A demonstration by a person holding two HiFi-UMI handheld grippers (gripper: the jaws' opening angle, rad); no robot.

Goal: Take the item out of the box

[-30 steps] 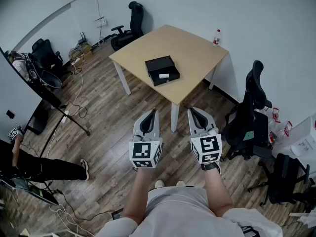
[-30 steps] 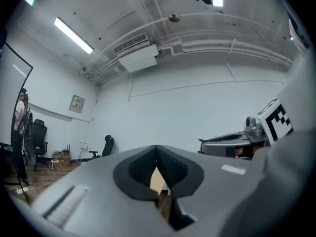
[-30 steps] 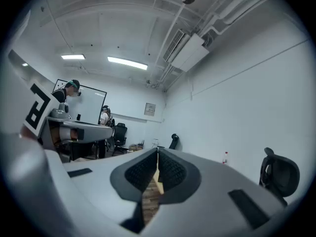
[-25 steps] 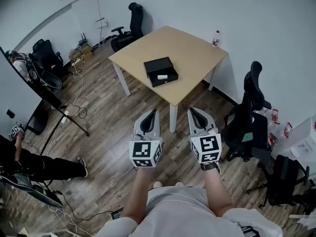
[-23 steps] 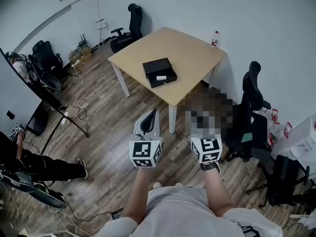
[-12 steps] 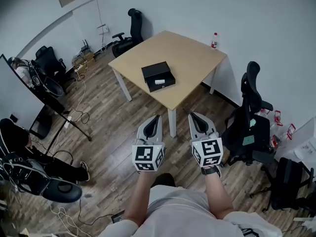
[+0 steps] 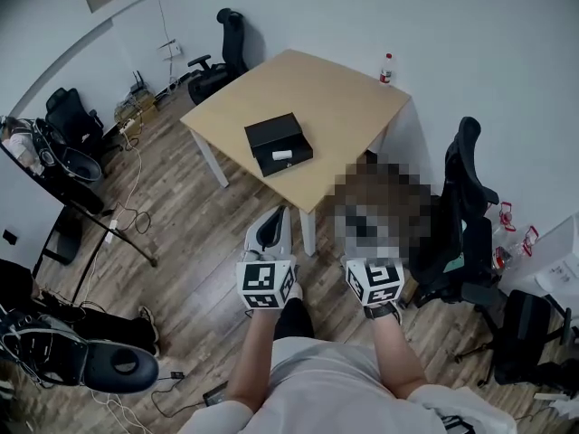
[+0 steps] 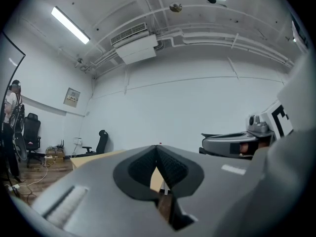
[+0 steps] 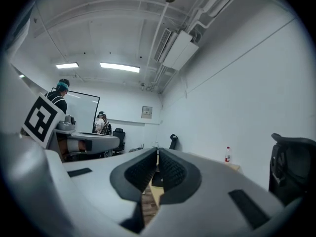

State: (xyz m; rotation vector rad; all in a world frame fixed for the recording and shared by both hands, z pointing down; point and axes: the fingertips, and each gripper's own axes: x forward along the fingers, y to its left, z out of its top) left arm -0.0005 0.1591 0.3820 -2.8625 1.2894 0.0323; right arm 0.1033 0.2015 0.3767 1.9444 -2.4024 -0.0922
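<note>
Floorboards [image 7: 194, 242] lie open between the person and the table [image 7: 344, 89], whose near corner points toward the grippers. An office chair [image 7: 466, 206] crowds the right side. The open black box [image 7: 278, 144] sits near the table's front edge, with the white item [image 7: 281, 155] inside. The table now sits further left in the head view than before. The left gripper [image 7: 280, 215] and right gripper [image 9: 157, 152] are held side by side on outstretched forearms, well short of the table. Both have their jaws pressed together with nothing between them.
</note>
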